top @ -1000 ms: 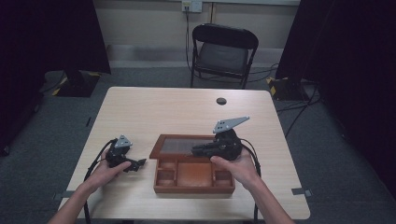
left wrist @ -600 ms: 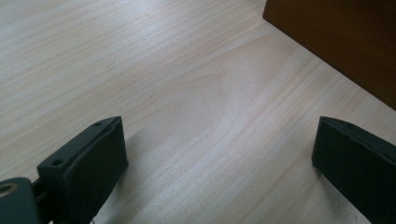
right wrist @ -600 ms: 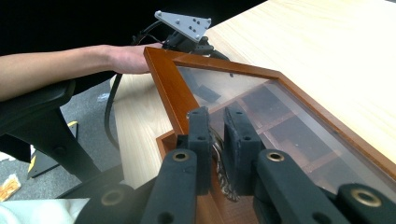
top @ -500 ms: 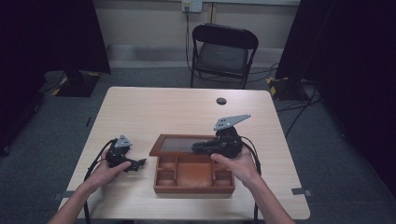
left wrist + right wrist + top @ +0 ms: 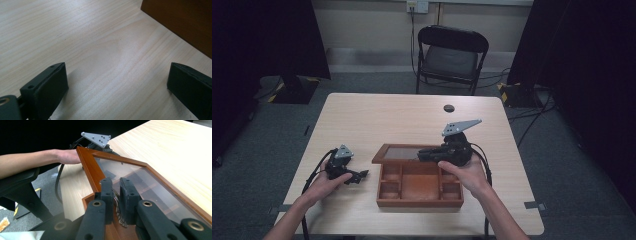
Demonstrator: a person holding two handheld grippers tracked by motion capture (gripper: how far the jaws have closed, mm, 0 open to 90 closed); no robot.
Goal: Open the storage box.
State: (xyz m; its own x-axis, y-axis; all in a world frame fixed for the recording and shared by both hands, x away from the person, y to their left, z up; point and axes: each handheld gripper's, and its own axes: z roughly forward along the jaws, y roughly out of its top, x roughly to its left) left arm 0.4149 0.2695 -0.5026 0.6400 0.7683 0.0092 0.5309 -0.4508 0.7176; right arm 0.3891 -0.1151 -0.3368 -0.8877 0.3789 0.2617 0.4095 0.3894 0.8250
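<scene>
Holding steady since a moment ago, the right gripper (image 5: pixel 116 192) pinches the wooden box (image 5: pixel 419 185)'s half-raised glass lid (image 5: pixel 140 182) mid-bench, while the left gripper (image 5: pixel 120 82) rests spread beside it, so opening seems paused

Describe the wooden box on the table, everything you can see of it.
The box is reddish-brown wood, low and rectangular, and sits near the table's front edge. Inside, small compartments line both sides around a wider middle bay. Its lid, a wooden frame around a glass pane, is raised at the far side. The right gripper has its jaws shut on the lid's frame; the left gripper rests open beside the box.
</scene>
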